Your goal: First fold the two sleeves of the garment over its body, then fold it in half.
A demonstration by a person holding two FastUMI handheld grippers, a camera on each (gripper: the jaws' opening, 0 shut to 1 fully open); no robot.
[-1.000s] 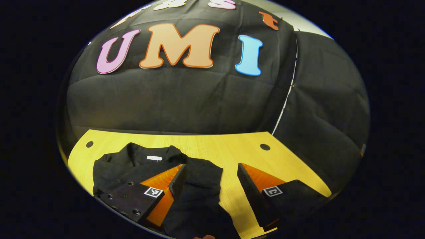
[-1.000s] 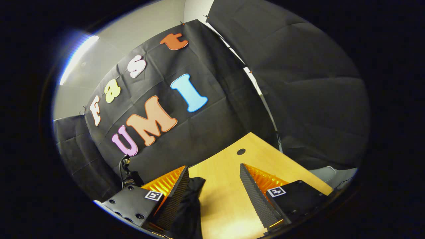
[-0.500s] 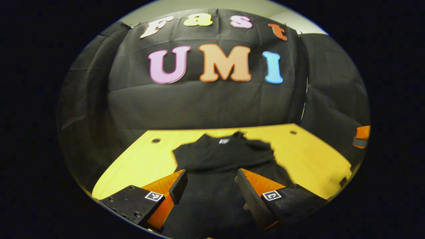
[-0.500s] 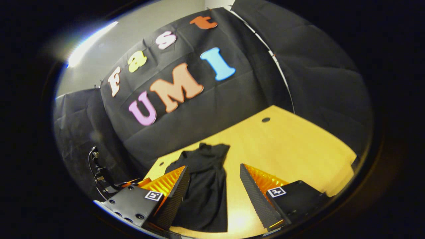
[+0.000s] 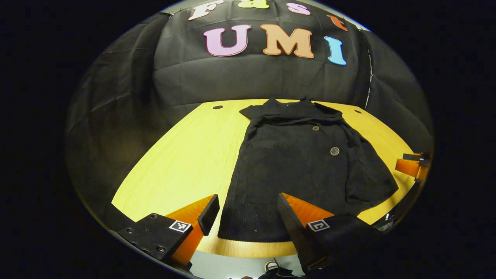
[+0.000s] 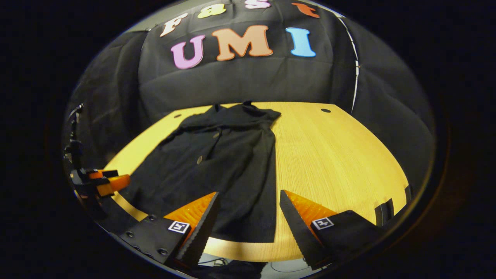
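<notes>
Both jaws wide open, nothing held: left hand-held gripper (image 5: pixel 244 217) and right hand-held gripper (image 6: pixel 248 217) hang above the near hem of the black garment (image 5: pixel 298 162), which lies flat on the counter (image 5: pixel 182 155) ahead of them. Sleeves look folded in already, though black-on-black is hard to read. I'd pinch the two hem corners through all layers and carry them evenly to the collar.

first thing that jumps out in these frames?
The black garment spread lengthwise down the middle of the yellow wooden table, its collar toward the far edge and two round buttons on its front. In the foreground the left gripper and right gripper both stand open above the hem at the near table edge, gripping nothing.
</notes>
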